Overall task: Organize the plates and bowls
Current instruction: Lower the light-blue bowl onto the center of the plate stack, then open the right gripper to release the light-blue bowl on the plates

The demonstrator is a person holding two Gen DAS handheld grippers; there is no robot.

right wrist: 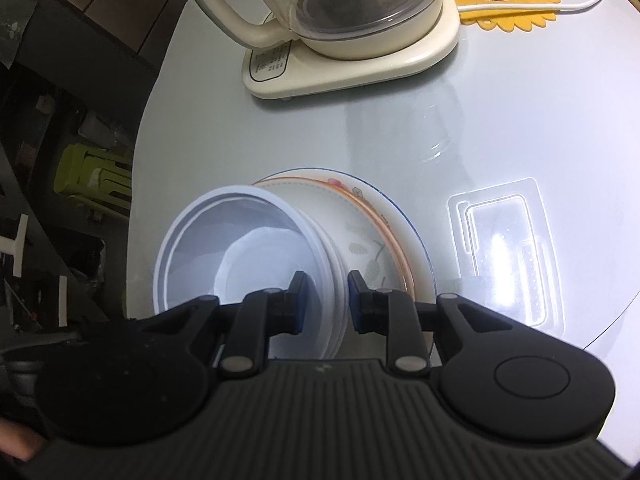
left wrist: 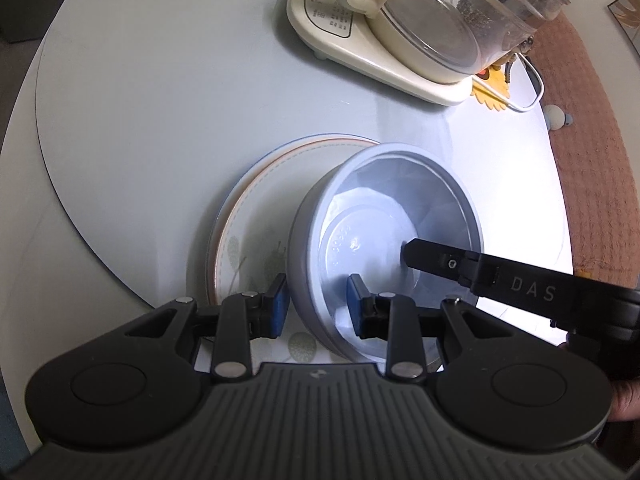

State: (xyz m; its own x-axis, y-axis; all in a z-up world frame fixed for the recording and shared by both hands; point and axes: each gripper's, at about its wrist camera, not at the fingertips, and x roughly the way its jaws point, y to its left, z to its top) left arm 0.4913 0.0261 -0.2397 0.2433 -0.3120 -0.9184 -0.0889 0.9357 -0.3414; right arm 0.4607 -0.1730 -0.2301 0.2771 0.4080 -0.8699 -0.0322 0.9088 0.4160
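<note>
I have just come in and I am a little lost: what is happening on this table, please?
A person holds a hand-held gripper in each hand, and both grip the rim of one pale plastic bowl. The left hand-held gripper clamps the near wall, and the right hand-held gripper clamps the opposite side. The bowl is tilted over a floral plate on the round table. An electric glass kettle stands behind them.

Both tools (left wrist: 318,306) (right wrist: 326,300) clamped, pitched downward

White bowl (left wrist: 384,236); plate (left wrist: 248,216) orange-ringed, perhaps floral; cream kettle (left wrist: 384,36).
</note>
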